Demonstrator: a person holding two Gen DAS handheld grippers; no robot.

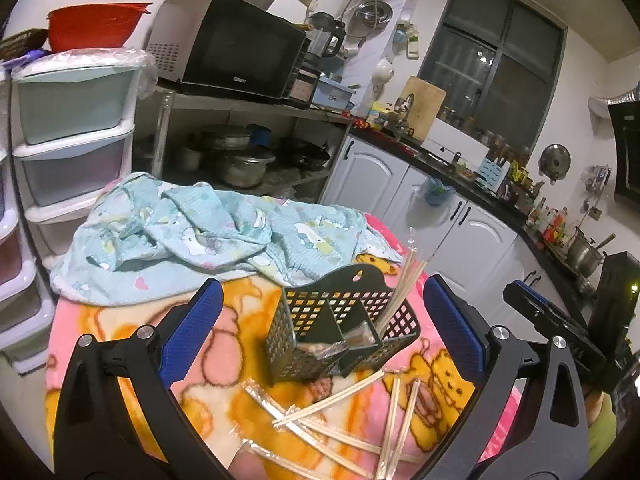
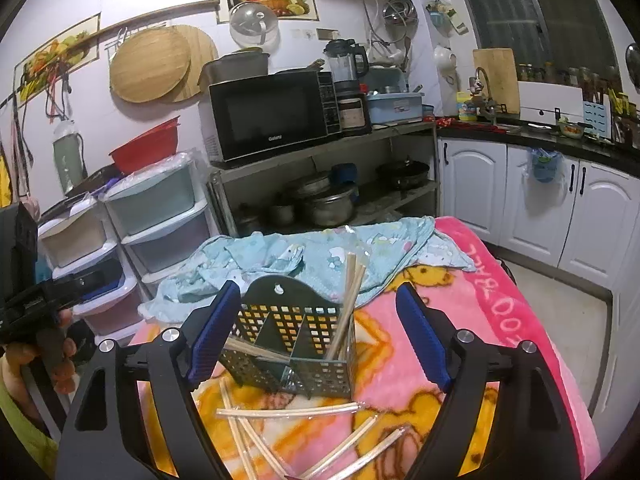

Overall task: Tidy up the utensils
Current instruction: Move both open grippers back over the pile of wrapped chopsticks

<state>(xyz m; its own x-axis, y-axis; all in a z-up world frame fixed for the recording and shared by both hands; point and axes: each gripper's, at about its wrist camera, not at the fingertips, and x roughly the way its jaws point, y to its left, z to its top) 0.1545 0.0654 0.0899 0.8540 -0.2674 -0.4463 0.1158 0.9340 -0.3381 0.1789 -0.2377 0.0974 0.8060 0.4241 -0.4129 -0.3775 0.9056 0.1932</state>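
A dark perforated utensil caddy with three compartments stands on a pink and orange blanket. Wrapped chopsticks stand upright in its right compartment, and a wrapped pair lies tilted in the left one. Several more wrapped chopstick pairs lie loose on the blanket in front of the caddy. My left gripper is open and empty, its jaws standing either side of the caddy. My right gripper is open and empty too, with the caddy and loose chopsticks between and below its jaws.
A crumpled light blue cloth lies on the blanket behind the caddy. Plastic drawer units stand to the left, a shelf with a microwave and pots behind. White cabinets and a black counter run along the right.
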